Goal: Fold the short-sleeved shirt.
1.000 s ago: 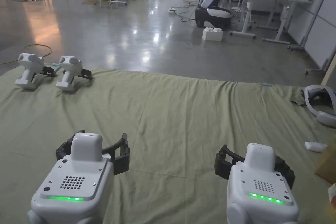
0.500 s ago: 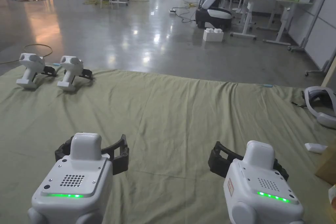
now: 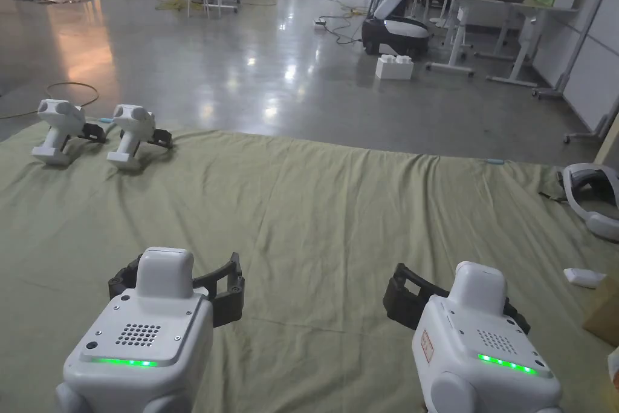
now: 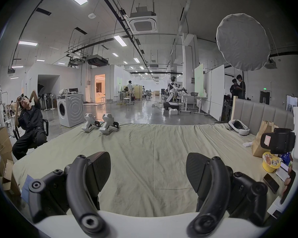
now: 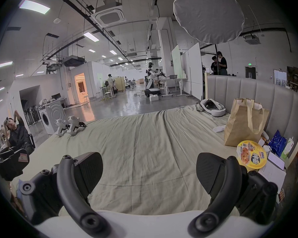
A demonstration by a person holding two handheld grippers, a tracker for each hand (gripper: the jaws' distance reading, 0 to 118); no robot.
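My left gripper (image 3: 178, 266) hovers low over an olive-green bed sheet (image 3: 338, 221) at the near left. It is open, with nothing between its jaws. In the left gripper view the left gripper (image 4: 148, 171) has its black pads (image 4: 100, 171) wide apart over bare, creased sheet. My right gripper (image 3: 456, 299) hangs at the near right, also open and empty. The right gripper view has the right gripper (image 5: 149, 169) with jaws spread over the same sheet. The two grippers sit side by side, about a hand's width apart.
Two spare white grippers (image 3: 90, 136) lie at the sheet's far left. A white headset (image 3: 589, 196) and a small white object (image 3: 583, 277) lie at the right edge. A paper bag (image 5: 244, 121), a noodle cup (image 5: 251, 155) and packets stand by the grey headboard (image 5: 248, 90). A person (image 4: 29, 121) sits left of the bed.
The right gripper has turned slightly, so its left side now faces the head camera. The left gripper has hardly moved. Both stay open.
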